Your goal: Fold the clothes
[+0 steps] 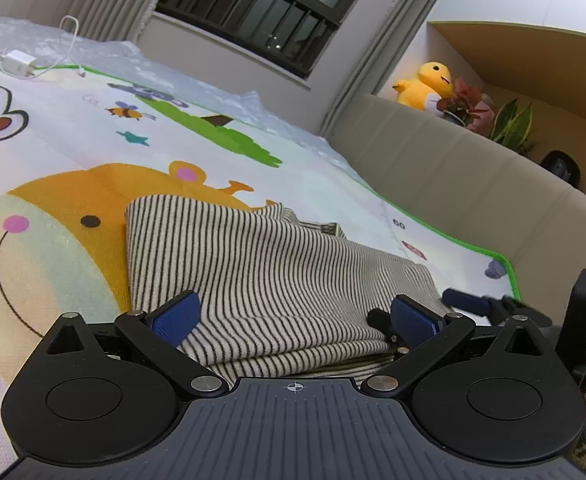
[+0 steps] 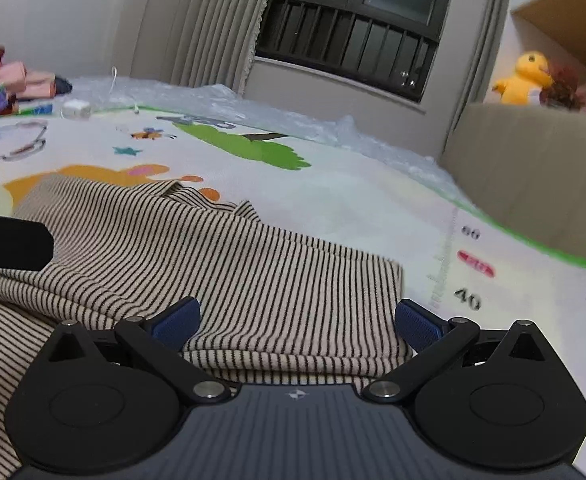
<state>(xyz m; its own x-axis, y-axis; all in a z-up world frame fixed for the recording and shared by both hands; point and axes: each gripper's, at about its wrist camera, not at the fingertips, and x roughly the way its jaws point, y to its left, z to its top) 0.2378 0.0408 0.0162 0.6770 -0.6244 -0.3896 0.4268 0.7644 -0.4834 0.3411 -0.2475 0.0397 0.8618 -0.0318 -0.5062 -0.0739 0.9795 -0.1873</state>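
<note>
From the left wrist, the left gripper (image 1: 295,314) sits spread wide over the folded striped shirt (image 1: 253,272) on the cartoon play mat (image 1: 73,140), gripping nothing; the right gripper (image 1: 469,304) pokes in at the shirt's right edge. From the right wrist, the right gripper (image 2: 295,316) is equally wide apart, empty, low over the shirt's (image 2: 213,264) near corner, a yellow plush duck (image 2: 523,78) on the ledge behind

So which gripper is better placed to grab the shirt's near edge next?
Either, slightly the right. The right gripper is open, squarely over the striped shirt hem; the left gripper, also open, sits crowded against the right one's fingers.
</note>
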